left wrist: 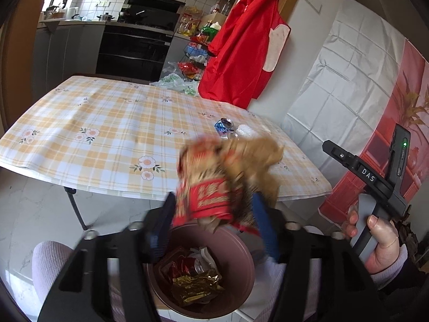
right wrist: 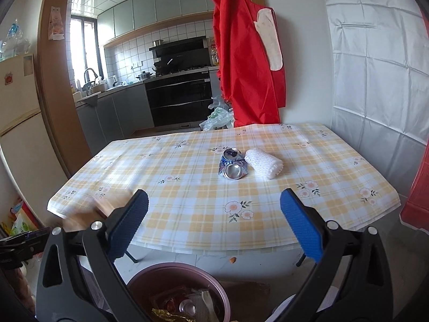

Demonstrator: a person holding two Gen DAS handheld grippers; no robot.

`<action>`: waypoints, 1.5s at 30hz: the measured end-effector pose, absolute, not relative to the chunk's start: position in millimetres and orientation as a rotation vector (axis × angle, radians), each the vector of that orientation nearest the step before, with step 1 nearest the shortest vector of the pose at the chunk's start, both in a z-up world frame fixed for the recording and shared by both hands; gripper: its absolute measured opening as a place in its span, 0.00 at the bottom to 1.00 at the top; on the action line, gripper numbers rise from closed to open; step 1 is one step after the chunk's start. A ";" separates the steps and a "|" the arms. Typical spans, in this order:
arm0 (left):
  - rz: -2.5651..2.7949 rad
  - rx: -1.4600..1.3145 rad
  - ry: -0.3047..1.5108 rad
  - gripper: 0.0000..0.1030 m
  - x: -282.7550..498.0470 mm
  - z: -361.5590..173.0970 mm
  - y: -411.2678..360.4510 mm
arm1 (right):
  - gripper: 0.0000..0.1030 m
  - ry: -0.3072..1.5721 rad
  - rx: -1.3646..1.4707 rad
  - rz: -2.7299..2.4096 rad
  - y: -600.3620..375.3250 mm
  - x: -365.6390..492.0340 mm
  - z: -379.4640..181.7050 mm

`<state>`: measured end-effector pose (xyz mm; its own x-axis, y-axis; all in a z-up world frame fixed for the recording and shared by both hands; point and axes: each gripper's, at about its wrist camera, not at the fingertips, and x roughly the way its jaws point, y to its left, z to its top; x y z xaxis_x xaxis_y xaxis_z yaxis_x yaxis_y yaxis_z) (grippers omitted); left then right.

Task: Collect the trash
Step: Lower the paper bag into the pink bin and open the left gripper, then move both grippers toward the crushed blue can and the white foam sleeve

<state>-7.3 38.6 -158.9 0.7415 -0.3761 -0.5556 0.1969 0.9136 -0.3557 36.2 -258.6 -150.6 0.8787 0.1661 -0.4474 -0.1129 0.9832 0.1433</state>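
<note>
Both grippers hang over the pink bin: the left gripper has its blue pads apart around a blurred red-and-tan wrapper just above the rim, apparently falling free, and the right gripper is wide and empty. Several wrappers and a can lie already inside, while a crushed can and a white foam net wait on the checked table. Only "DAS" is readable, on the right gripper's body.

White letters "DAS" stand on the black handheld gripper at the frame's right; nothing else reads clearly.
</note>
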 end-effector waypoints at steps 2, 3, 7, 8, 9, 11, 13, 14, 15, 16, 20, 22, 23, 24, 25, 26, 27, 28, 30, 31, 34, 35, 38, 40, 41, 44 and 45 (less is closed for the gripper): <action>-0.301 -0.299 0.657 0.78 -7.4 -158.1 41.7 | 0.94 0.478 0.109 0.146 -258.0 36.3 -151.1; -0.291 -0.306 0.654 0.80 -7.3 -157.7 43.6 | 0.94 0.478 0.108 0.146 -257.3 36.1 -151.3; -0.218 -0.320 0.649 0.92 -7.9 -158.5 50.5 | 0.94 0.488 0.109 0.144 -256.6 37.2 -153.2; -0.200 -0.321 0.652 0.93 -7.3 -159.1 51.7 | 0.94 0.491 0.110 0.143 -256.8 37.6 -153.8; -0.188 -0.320 0.656 0.94 -6.8 -159.4 52.7 | 0.94 0.494 0.111 0.141 -256.9 37.7 -153.9; -0.160 -0.319 0.668 0.94 -5.8 -160.6 54.6 | 0.94 0.497 0.114 0.139 -257.4 38.2 -154.6; -0.150 -0.322 0.676 0.94 -4.1 -161.4 56.7 | 0.94 0.499 0.114 0.138 -257.6 38.5 -155.1; -0.147 -0.323 0.679 0.94 -3.6 -162.0 57.5 | 0.94 0.500 0.114 0.137 -257.7 38.6 -155.3; -0.145 -0.322 0.681 0.94 -3.2 -162.3 57.7 | 0.94 0.500 0.114 0.137 -257.7 38.5 -155.4; -0.144 -0.321 0.681 0.94 -4.0 -163.6 58.6 | 0.94 0.501 0.114 0.137 -257.7 38.6 -155.4; -0.145 -0.308 0.685 0.94 -0.7 -166.0 57.1 | 0.94 0.511 0.103 0.131 -259.1 40.6 -158.6; -0.146 -0.295 0.693 0.94 5.2 -168.4 55.7 | 0.94 0.518 0.096 0.123 -261.5 43.7 -161.6; -0.143 -0.290 0.695 0.94 8.5 -169.4 55.3 | 0.94 0.522 0.095 0.118 -263.5 45.5 -163.6; -0.142 -0.288 0.696 0.94 11.2 -170.1 54.7 | 0.94 0.526 0.094 0.113 -265.7 47.5 -165.4; -0.141 -0.286 0.699 0.94 15.4 -170.9 54.3 | 0.94 0.530 0.094 0.107 -268.2 49.6 -167.2; -0.142 -0.284 0.702 0.94 19.5 -171.6 53.3 | 0.94 0.536 0.096 0.099 -271.9 52.9 -169.5; -0.144 -0.278 0.705 0.94 24.9 -172.2 51.9 | 0.94 0.540 0.098 0.093 -274.9 55.8 -171.6; -0.146 -0.269 0.708 0.94 29.5 -172.5 49.6 | 0.94 0.546 0.098 0.087 -277.5 58.7 -173.7; -0.150 -0.244 0.713 0.94 39.5 -173.4 44.6 | 0.94 0.560 0.097 0.070 -285.4 67.4 -179.8; -0.153 -0.233 0.717 0.94 43.9 -174.1 42.1 | 0.94 0.565 0.095 0.066 -287.5 70.1 -181.6; -0.161 -0.205 0.736 0.94 61.2 -177.1 35.3 | 0.94 0.595 0.082 0.053 -297.1 87.3 -191.2; -0.162 -0.197 0.742 0.94 67.6 -178.6 33.2 | 0.94 0.600 0.080 0.053 -299.1 91.9 -193.1; -0.166 -0.181 0.763 0.94 86.9 -182.4 26.9 | 0.94 0.604 0.076 0.062 -308.7 112.3 -197.8; -0.168 -0.164 0.774 0.94 101.6 -184.7 20.8 | 0.94 0.607 0.052 0.065 -314.0 128.6 -200.3; -0.171 -0.154 0.779 0.94 110.0 -185.6 16.9 | 0.94 0.610 0.041 0.067 -316.4 136.5 -201.3; -0.184 -0.133 0.786 0.94 133.3 -187.6 5.1 | 0.94 0.631 0.010 0.092 -325.5 171.0 -205.7; -0.191 -0.127 0.789 0.94 142.6 -188.5 0.7 | 0.94 0.639 0.000 0.106 -328.6 183.9 -207.5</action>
